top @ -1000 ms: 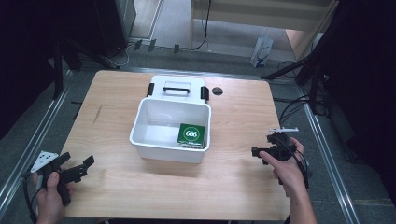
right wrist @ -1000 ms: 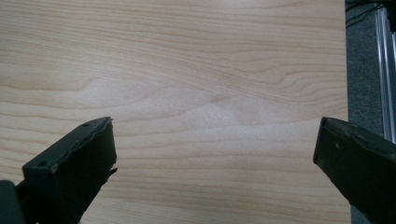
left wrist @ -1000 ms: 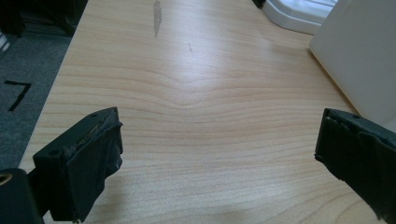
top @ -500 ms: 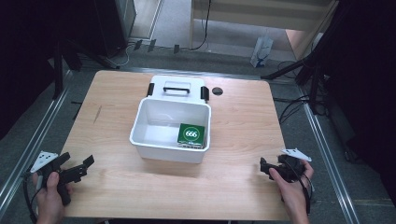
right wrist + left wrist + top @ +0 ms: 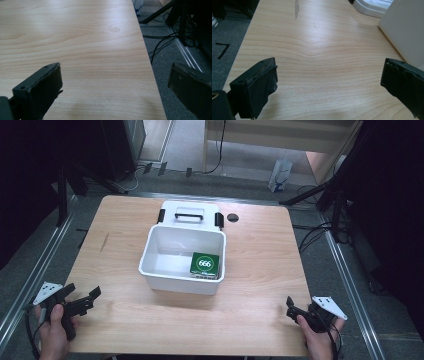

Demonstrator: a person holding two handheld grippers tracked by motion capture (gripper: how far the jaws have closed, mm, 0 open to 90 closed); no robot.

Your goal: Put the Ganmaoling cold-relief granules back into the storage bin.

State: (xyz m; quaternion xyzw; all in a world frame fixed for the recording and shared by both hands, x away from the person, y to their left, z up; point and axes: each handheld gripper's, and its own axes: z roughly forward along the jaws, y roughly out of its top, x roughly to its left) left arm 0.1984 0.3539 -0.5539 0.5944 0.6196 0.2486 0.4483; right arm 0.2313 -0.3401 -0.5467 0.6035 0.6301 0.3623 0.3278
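White bin (image 5: 183, 265) is sitting open near the middle of the table (image 5: 260, 270), slightly toward the far edge, with its lid (image 5: 190, 213) lying flat just behind it, touching or nearly touching its far wall; the lid is carrying a white handle and two black latches. Inside the bin a green box (image 5: 205, 264) marked 666 is resting against the near right corner of the floor, and the remaining floor is looking bare, though glare is making that hard to confirm. The left gripper (image 5: 84, 301) is hovering at the near left corner of the table with its jaws standing wide apart and holding nothing; the right gripper (image 5: 292, 307) is hanging at the near right corner, jaws likewise spread and empty. In the left gripper view the bin wall (image 5: 404, 30) is showing at the right, well ahead of the gripper (image 5: 329, 82). Judging by this layout, both tools are resting well away from the bin; any next reach toward it should probably be coming in from above the rim, keeping the jaws spread until they are straddling the target squarely, and avoiding nudging the light plastic walls.
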